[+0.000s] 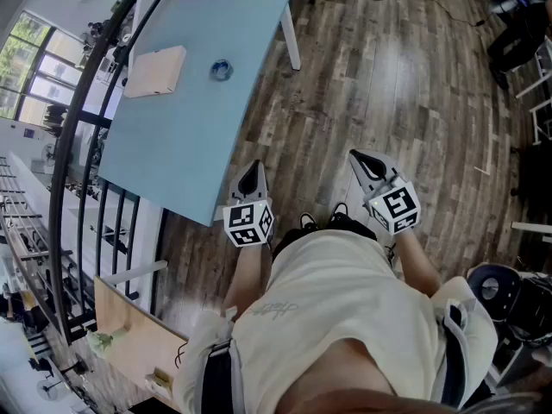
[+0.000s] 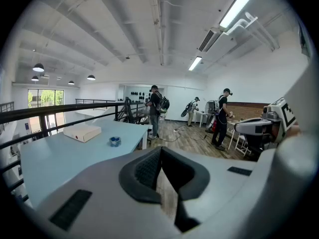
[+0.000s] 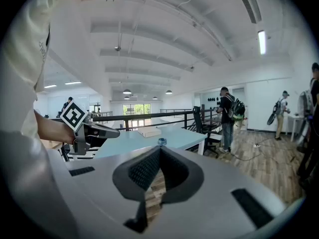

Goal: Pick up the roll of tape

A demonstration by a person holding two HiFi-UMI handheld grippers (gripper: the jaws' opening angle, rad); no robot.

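The roll of tape point(image 1: 222, 70) is small and blue and lies on a light blue table point(image 1: 181, 136), far from both grippers. It also shows as a tape roll point(image 2: 115, 141) in the left gripper view and a tape roll point(image 3: 162, 141) in the right gripper view. My left gripper point(image 1: 253, 168) hangs just off the table's near corner, over the wooden floor. To its right, my right gripper point(image 1: 356, 156) is also over the floor. The left gripper's jaws point(image 2: 160, 151) meet at their tips with nothing between them. So do the right gripper's jaws point(image 3: 159, 149).
A flat cardboard box point(image 1: 155, 70) lies on the table left of the tape. A black railing point(image 1: 82, 145) runs along the table's left side. Several people point(image 2: 155, 108) stand far off across the room, beyond chairs and other tables.
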